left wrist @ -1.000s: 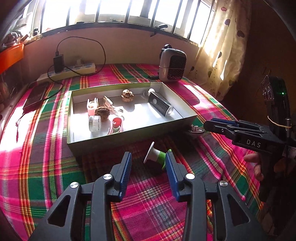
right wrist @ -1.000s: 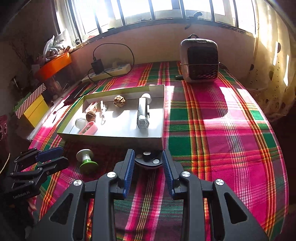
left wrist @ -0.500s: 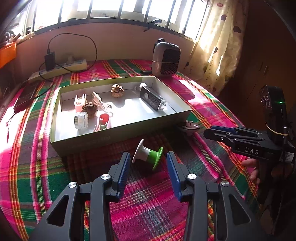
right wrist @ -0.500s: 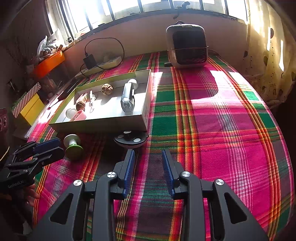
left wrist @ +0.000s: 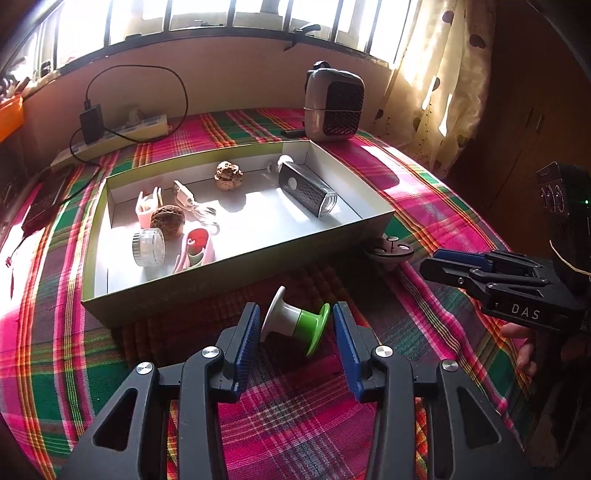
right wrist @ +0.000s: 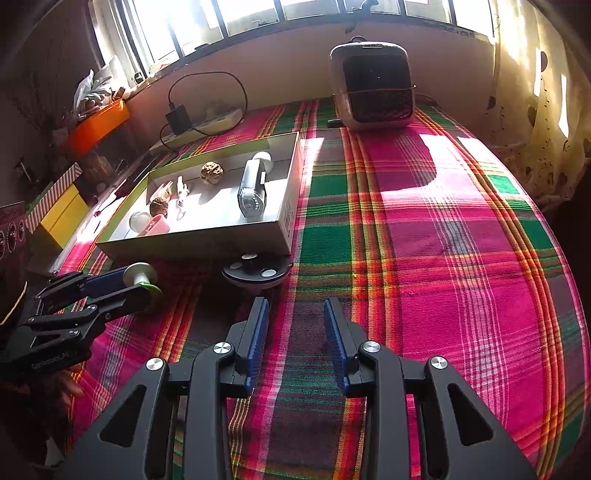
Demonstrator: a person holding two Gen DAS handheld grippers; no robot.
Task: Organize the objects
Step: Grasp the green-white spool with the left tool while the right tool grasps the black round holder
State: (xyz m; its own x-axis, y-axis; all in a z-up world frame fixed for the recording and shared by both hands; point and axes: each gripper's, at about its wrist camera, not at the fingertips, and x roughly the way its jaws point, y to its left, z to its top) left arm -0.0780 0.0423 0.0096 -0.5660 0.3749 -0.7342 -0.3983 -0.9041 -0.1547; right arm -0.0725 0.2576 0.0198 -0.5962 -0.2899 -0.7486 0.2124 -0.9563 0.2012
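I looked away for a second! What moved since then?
The left gripper closed in around the green-and-white spool, jaws open, not gripping. The right gripper backed away from the round black disc, jaws open. The box and its contents stayed put.

Sunlit barred windows [left wrist: 207, 14], spotted curtain [left wrist: 443, 85], plaid-covered table [right wrist: 443, 236].

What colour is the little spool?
The spool is white and green, clearest in the left wrist view.
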